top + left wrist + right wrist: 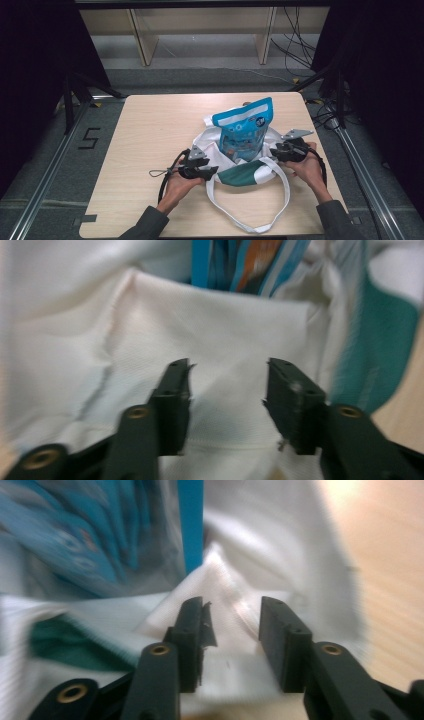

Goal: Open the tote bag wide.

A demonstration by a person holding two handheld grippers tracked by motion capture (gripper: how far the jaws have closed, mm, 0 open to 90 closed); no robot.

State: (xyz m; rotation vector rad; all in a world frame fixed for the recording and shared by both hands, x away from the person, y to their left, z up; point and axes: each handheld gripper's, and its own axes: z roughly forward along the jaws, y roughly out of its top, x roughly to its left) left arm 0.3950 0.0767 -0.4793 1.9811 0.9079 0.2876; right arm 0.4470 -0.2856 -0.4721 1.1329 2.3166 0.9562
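A white and teal cloth tote bag (248,173) lies on the wooden table (150,130), its mouth facing away from me. A blue snack pouch (243,129) stands upright inside it, its top sticking out. My left gripper (209,171) sits at the bag's left edge with its jaws apart over white cloth (225,330); the left gripper (227,385) pinches nothing. At the bag's right edge my right gripper (274,151) is open too. In the right gripper view a raised fold of white cloth (227,580) lies between the jaws of the right gripper (231,625), untouched by the pads, with the pouch (100,535) beyond.
The bag's long white straps (250,227) loop toward the table's near edge. Bare tabletop spreads to the left and behind the bag. Wooden shelf legs (142,40) and cables (295,45) stand on the floor beyond the table.
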